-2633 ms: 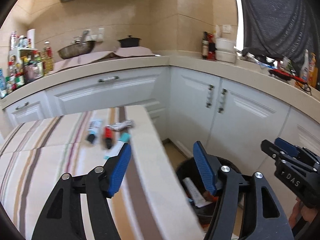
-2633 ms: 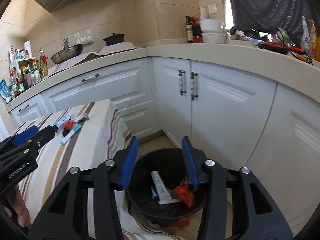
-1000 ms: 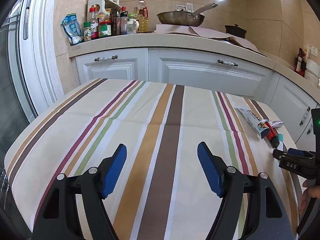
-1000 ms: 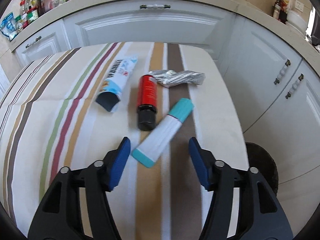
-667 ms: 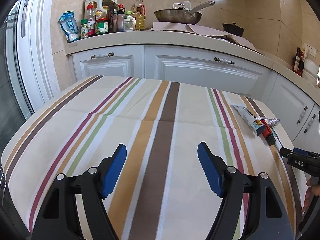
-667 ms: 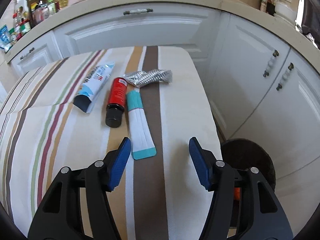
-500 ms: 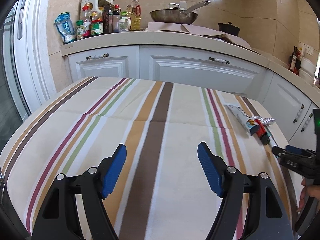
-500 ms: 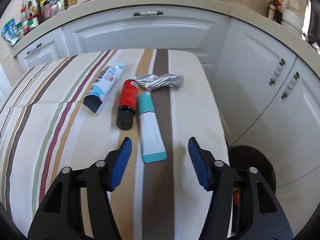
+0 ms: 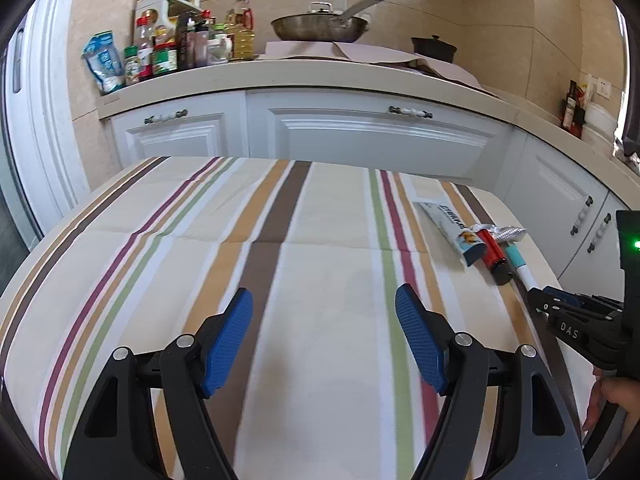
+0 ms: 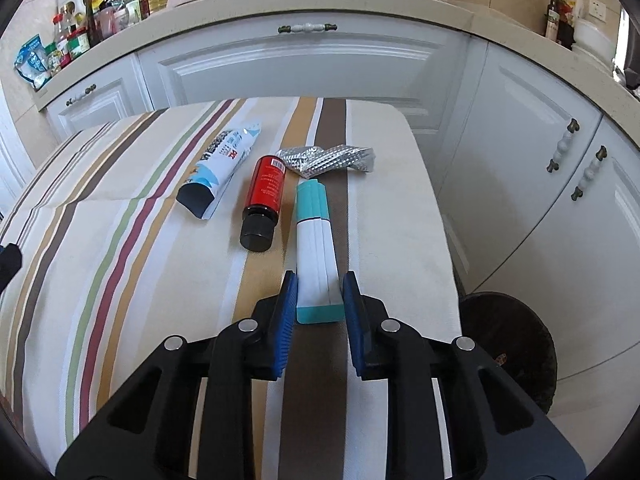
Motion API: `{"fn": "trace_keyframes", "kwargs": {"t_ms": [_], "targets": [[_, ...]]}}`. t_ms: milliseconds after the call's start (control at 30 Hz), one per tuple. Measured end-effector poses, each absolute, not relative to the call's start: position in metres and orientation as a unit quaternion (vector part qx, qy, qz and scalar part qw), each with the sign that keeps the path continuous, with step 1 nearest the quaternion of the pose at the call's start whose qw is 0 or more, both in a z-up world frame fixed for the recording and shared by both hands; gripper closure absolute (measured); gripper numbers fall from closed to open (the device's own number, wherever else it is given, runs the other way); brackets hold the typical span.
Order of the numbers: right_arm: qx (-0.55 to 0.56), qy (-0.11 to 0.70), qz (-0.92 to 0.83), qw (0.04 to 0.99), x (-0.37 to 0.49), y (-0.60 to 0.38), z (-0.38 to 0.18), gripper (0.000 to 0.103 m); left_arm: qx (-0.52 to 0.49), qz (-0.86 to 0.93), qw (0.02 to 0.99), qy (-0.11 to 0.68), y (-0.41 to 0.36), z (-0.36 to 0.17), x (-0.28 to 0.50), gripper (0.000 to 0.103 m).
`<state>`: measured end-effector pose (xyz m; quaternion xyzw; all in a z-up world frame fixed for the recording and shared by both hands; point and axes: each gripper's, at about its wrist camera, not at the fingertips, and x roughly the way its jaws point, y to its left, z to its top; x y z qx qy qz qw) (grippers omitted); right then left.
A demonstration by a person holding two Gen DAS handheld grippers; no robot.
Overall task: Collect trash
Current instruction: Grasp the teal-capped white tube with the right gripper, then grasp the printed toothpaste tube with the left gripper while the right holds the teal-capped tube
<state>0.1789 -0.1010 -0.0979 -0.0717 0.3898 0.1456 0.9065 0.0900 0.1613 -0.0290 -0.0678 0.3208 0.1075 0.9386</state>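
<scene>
A white tube with teal cap and teal end (image 10: 316, 248) lies on the striped tablecloth (image 10: 140, 280). My right gripper (image 10: 318, 294) straddles its near end, blue pads almost on both sides; I cannot see whether they press it. Beside it lie a red bottle with a black cap (image 10: 265, 202), a white-and-blue tube (image 10: 220, 168) and a crumpled foil blister pack (image 10: 328, 158). In the left wrist view the same pile (image 9: 480, 240) is at the right, with the right gripper (image 9: 568, 316) at it. My left gripper (image 9: 324, 340) is open and empty over the cloth.
A black trash bin (image 10: 516, 348) stands on the floor right of the table, below its edge. White cabinets (image 9: 360, 136) run behind the table and along the right (image 10: 540, 184). The countertop holds bottles and jars (image 9: 172, 52) and a wok (image 9: 320, 26).
Both grippers swung from over the bin back to the table. My right gripper moved forward and narrowed around the near end of the teal-and-white tube. The left gripper stayed open.
</scene>
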Motion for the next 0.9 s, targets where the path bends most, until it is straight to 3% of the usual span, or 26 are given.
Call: {"fn": "trace_keyframes", "kwargs": {"t_ms": [500,900], "targets": [[-0.03,0.314,0.158,0.936,0.182,-0.136,-0.056,0.08,-0.054,0.069,0.941,0.327,0.114,-0.024,0.128,0.031],[-0.003,0.31,0.163,0.937,0.213,-0.162,-0.064,0.08,-0.047,0.053,0.931,0.358,0.082,-0.036,0.176,0.031]]}}
